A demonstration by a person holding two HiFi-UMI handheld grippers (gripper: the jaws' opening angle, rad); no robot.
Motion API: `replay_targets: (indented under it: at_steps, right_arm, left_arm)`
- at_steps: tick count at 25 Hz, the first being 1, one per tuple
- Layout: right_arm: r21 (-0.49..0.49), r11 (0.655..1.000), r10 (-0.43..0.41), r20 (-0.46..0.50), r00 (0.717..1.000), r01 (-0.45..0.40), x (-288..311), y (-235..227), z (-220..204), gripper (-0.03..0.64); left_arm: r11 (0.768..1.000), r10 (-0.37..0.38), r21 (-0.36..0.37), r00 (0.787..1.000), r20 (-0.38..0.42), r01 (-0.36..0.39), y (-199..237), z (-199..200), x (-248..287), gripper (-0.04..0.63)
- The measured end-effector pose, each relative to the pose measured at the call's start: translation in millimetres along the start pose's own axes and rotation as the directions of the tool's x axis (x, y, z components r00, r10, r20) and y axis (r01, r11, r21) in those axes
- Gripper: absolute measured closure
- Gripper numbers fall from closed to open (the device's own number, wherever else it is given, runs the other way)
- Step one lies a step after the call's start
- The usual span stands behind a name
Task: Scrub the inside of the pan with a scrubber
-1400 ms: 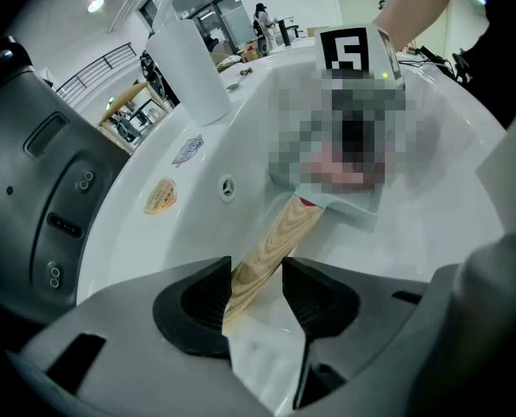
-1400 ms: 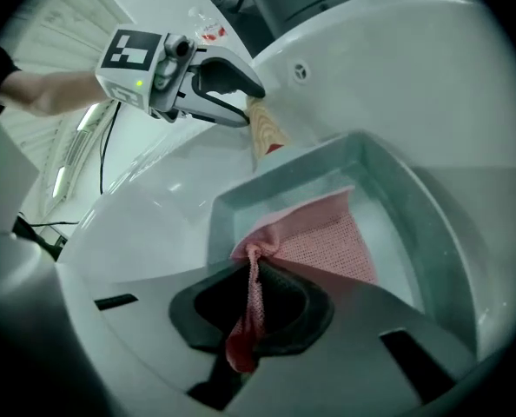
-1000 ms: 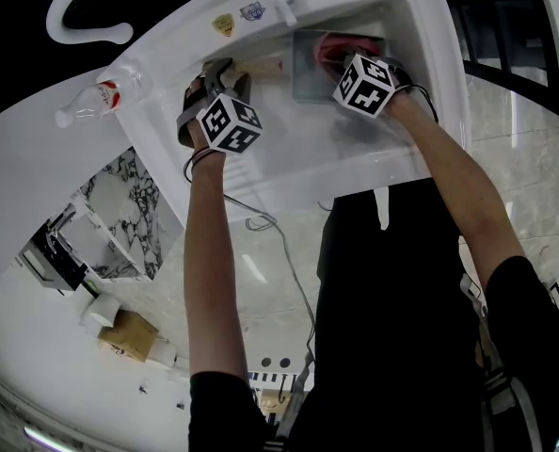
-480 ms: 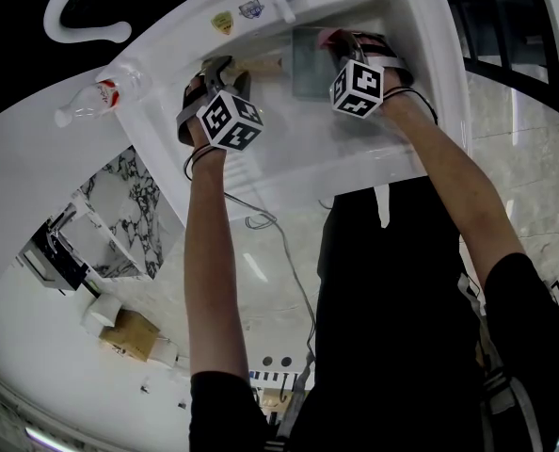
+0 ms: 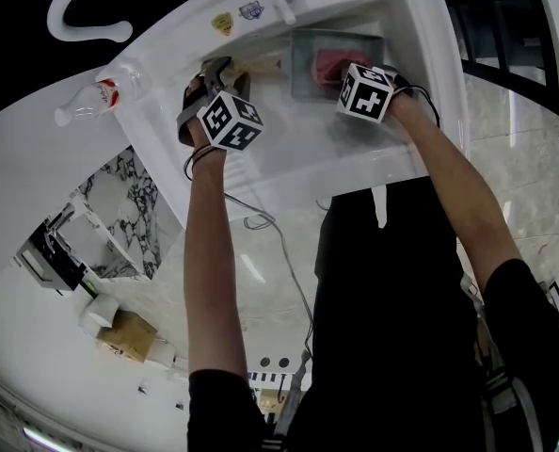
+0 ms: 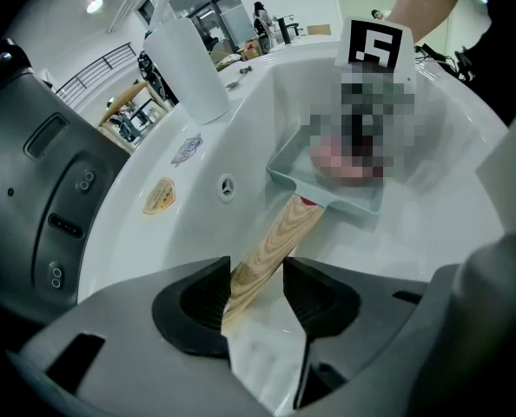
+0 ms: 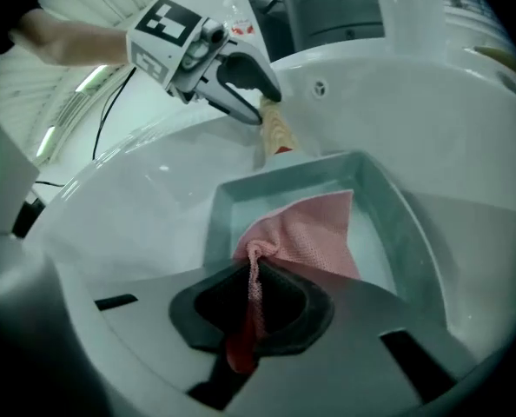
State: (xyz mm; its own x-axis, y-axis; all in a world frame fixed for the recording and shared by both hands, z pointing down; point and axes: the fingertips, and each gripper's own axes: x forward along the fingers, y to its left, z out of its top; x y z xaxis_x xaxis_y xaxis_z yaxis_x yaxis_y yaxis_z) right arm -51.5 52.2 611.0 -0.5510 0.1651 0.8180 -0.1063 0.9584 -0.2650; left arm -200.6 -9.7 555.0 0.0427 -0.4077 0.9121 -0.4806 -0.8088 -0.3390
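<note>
Pan point(image 5: 300, 73), a square grey-blue metal one w/ a light wood handle point(image 5: 261, 65), lies flat in the bottom of the big white sink point(image 5: 383, 158). The handle points to my L side.

My L gripper point(image 6: 256, 287) has the end of that handle between its jaws. The handle sits tight on one pad & touches the tip of the other, so it's a grip, tho the jaws have just been opening a tiny bit. The rest of the pan is out past the tips, up & to the R in the left gripper view.

My R gripper point(image 7: 254, 295) is over the near side of the pan. Its jaws are squeezed on a bunched-up bit of the pink mesh cloth scrubber point(image 7: 314, 233). The rest of the scrubber fans out flat on the pan's inside floor, just past the jaws.

Both my arms reach out in front & down into the sink. L arm is straight, R arm bends a bit at the elbow. Both grippers tip steeply down.
</note>
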Motion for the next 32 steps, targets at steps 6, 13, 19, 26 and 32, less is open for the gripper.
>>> replay_targets:
  at_steps: [6, 13, 19, 26, 32]
  right_arm:
    - [-0.046, 0.992, 0.110, -0.161, 0.981, -0.119, -5, 12, -22, 0.584]
    - [-0.056, 0.991, -0.126, -0.147, 0.981, 0.119, -14, -26, -19, 0.584]
    - [-0.293, 0.863, -0.461, -0.124, 0.878, 0.412, -21, -72, -10, 0.584]
    - [-0.415, 0.745, -0.628, -0.174, 0.758, 0.522, -30, -92, -18, 0.584]
    - [-0.211, 0.930, -0.351, -0.275, 0.895, 0.299, -23, -50, -35, 0.584]
  left_arm:
    - [1.000, -0.004, 0.003, 1.000, -0.002, 0.004, -1, 1, 0, 0.413]
    - [1.000, -0.007, 0.014, 1.000, -0.009, 0.007, 0, 0, 0, 0.413]
    - [1.000, -0.005, 0.008, 1.000, -0.009, 0.005, 0, 0, 1, 0.411]
    - [1.000, -0.003, 0.003, 1.000, -0.017, 0.004, -1, 0, 1, 0.411]
    - [1.000, 0.004, 0.004, 1.000, -0.015, -0.004, -1, 0, 1, 0.410]
